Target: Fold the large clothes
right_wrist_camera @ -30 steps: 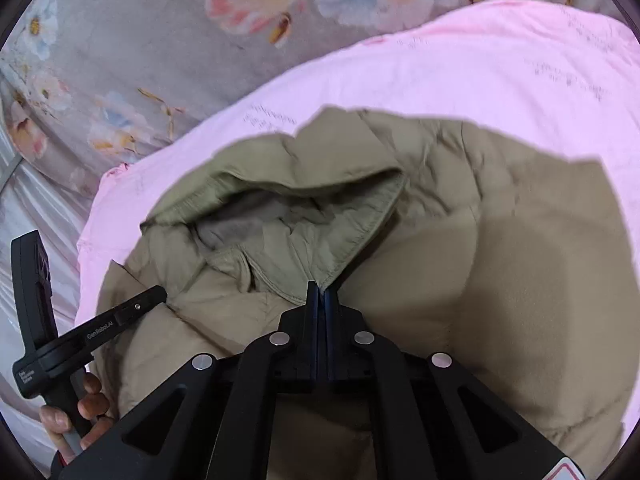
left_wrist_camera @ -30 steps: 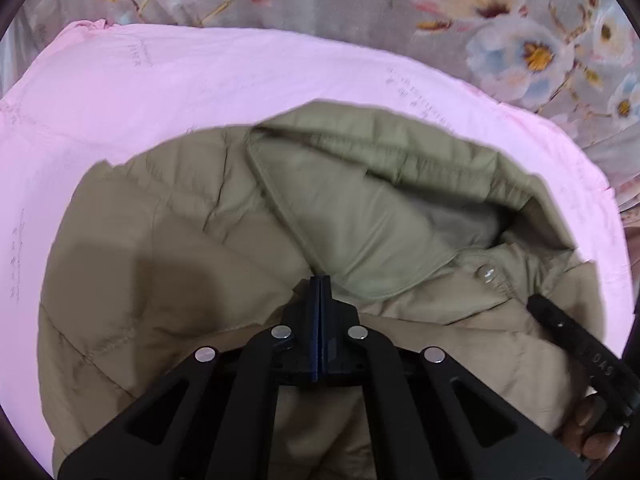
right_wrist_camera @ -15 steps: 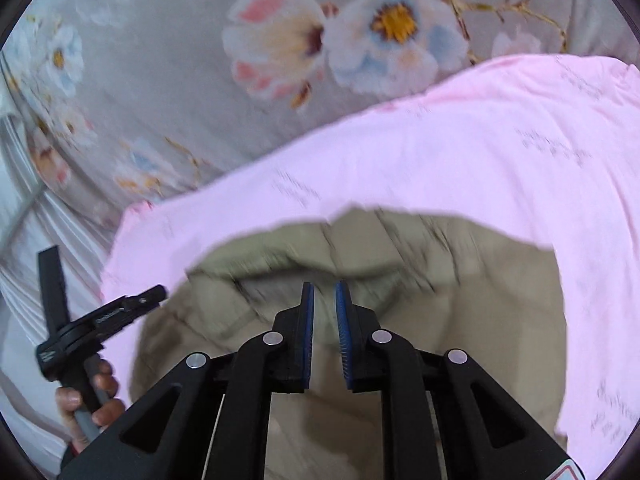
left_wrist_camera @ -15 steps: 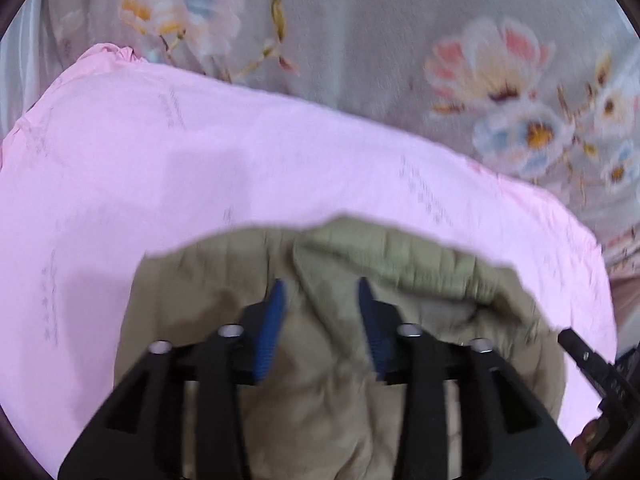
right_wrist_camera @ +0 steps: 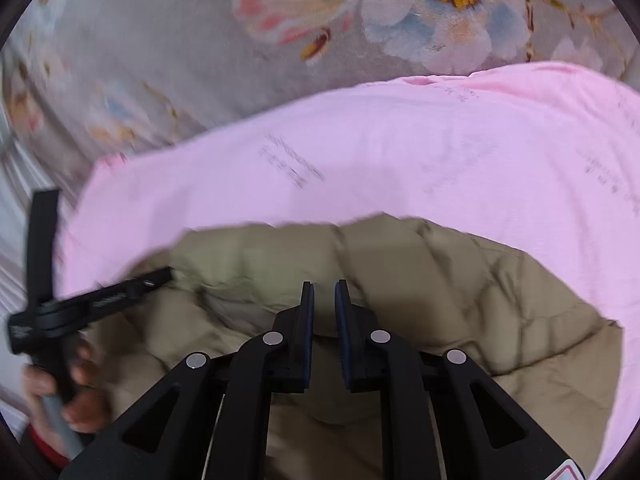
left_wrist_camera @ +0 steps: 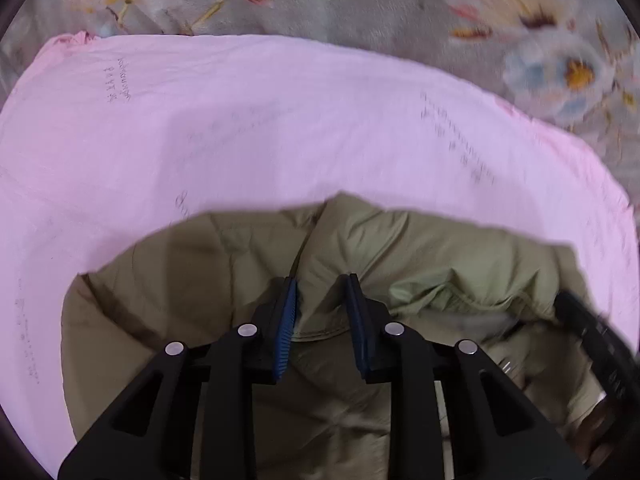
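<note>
- Now, left gripper (left_wrist_camera: 322,294): jaws partly apart and closing; a ridge of the jacket (left_wrist_camera: 224,280) sits in the gap, but the pads don't look pressed on it, so nothing is gripped.
- Right gripper (right_wrist_camera: 324,298): jaws a narrow slit apart, also closing; jacket cloth lies under and beyond the tips, no pinch visible.
- Why held so, my read: both point steeply down over the folded bundle, like a release or re-grip between folds, not a carry.
- Just ahead of the left tips: a seam and the collar edge; to their right the lighter lining (left_wrist_camera: 448,296) bunches up, likely hood or collar tucked inward to keep the bundle compact.
- Far right in the left view: the other tool, blurred. In the right view the left gripper's body shows at far left, held by a hand (right_wrist_camera: 80,384) on its handle.
- Jacket: directly below both grippers, quilted, khaki, lying in a heap on the pink sheet (left_wrist_camera: 280,128).
- Sheet spreads beyond the jacket on all far sides, probably a clean folding surface.
- Past the sheet: grey floral cover (right_wrist_camera: 160,60).
- Containers: none in view, nothing holding anything.
- Fold looks well along but whether it's finished can't be told; the near part of the jacket is hidden by the tools.
</note>
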### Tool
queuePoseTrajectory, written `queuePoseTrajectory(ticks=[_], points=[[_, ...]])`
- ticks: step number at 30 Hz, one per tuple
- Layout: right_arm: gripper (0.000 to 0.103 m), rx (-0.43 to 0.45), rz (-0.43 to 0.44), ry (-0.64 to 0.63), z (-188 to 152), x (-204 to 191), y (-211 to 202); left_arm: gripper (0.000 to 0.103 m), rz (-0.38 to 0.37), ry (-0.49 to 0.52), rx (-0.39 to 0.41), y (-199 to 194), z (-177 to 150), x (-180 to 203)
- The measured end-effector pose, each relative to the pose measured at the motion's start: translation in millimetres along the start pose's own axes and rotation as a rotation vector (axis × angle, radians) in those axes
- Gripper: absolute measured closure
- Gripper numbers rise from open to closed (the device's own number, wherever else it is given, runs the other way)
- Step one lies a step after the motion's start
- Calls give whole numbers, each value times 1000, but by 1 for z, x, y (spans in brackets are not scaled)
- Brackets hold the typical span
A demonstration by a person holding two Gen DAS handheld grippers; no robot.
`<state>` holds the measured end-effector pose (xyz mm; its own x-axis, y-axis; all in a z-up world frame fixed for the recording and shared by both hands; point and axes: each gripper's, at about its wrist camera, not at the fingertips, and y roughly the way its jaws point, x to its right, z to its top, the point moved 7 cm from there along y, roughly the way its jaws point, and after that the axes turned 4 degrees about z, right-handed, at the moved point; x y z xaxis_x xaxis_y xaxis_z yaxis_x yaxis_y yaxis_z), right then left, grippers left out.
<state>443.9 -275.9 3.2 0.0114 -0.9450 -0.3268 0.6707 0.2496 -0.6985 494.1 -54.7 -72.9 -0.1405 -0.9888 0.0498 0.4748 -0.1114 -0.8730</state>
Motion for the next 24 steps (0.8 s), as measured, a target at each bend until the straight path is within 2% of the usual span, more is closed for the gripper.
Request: queuePoseTrajectory(ticks=[1, 2, 6, 13, 19, 24], points=[[101, -12, -41, -25, -4, 5, 2, 79, 8, 9, 7, 1, -4, -1], [101, -23, -69, -42, -8, 10, 4, 79, 17, 13, 15, 2, -8, -1], [103, -47, -96, -44, -16, 21, 10, 79, 67, 36, 63, 3, -16, -1], [103, -7, -120, -48, -22, 25, 21, 79, 199, 139, 161, 7, -20, 13], [103, 14, -155, -72, -21, 23, 23, 79, 214, 146, 183, 8, -17, 14], [103, 32, -194, -92, -19, 20, 24, 79, 273, 172, 194, 9, -15, 19]])
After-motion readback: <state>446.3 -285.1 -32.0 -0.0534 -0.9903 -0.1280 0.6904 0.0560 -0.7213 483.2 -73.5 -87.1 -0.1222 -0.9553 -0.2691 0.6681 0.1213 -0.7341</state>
